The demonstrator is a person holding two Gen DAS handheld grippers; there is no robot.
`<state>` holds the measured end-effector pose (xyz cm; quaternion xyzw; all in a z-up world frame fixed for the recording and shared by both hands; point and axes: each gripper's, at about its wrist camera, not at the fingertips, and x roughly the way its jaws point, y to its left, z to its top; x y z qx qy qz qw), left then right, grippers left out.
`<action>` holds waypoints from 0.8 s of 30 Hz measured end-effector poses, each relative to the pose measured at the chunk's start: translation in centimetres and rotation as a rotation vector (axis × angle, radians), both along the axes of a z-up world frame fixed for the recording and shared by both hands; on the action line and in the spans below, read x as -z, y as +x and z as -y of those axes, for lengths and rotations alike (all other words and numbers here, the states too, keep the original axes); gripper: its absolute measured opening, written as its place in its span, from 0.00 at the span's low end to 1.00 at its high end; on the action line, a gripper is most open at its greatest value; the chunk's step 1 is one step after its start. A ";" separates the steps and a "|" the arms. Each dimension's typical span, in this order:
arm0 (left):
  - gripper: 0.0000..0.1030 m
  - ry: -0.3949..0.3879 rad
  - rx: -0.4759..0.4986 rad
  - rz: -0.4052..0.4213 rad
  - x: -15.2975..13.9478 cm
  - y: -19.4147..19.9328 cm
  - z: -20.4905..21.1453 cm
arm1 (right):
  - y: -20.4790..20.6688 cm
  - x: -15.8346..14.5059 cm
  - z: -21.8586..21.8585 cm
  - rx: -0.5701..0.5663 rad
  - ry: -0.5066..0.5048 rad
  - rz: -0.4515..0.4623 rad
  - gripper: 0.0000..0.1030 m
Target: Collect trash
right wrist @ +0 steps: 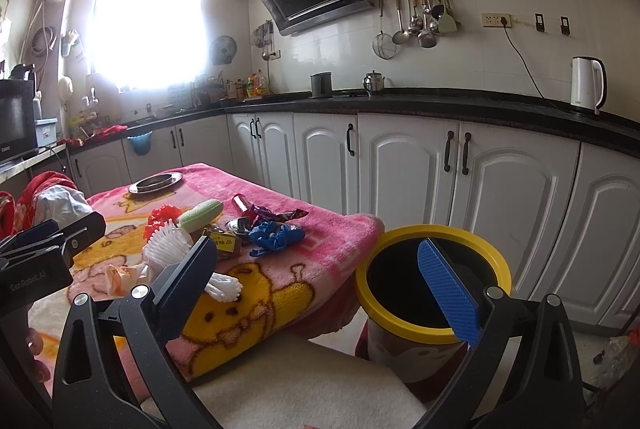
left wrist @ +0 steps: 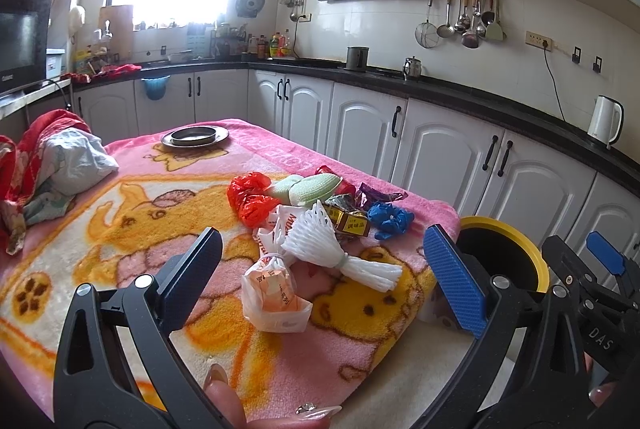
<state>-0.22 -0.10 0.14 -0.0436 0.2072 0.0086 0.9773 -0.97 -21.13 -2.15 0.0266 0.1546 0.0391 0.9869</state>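
the left gripper [left wrist: 320,277] gapes wide over a white foam net [left wrist: 320,241] and crumpled bags on the pink blanket [left wrist: 120,229]. only the right view shows the whole yellow-rimmed bin [right wrist: 434,293] at the near right, the right gripper [right wrist: 320,281] wide above it. white cabinets [right wrist: 400,165] line the far wall.

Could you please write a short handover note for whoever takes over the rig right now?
Left gripper: jaws open, empty, over the table.
Right gripper: jaws open, empty, by the yellow-rimmed bin.
Trash lies piled on the pink blanket: white foam net, white plastic bag, red bag, blue wrapper, small box.
Done: nothing visibly collected; the bin's inside looks dark.
Left: move every piece into the bin.
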 end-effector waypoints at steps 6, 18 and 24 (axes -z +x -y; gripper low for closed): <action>0.90 -0.003 -0.002 0.000 -0.1 0.0 -0.1 | 0.0 0.0 0.0 0.000 -0.005 -0.001 0.94; 0.90 -0.043 -0.026 -0.011 -0.1 0.4 -1.2 | 0.4 0.1 -0.8 -0.049 -0.044 -0.010 0.94; 0.90 -0.086 -0.060 -0.003 -0.2 0.9 -4.0 | 1.4 -0.2 -2.9 -0.162 -0.103 -0.041 0.94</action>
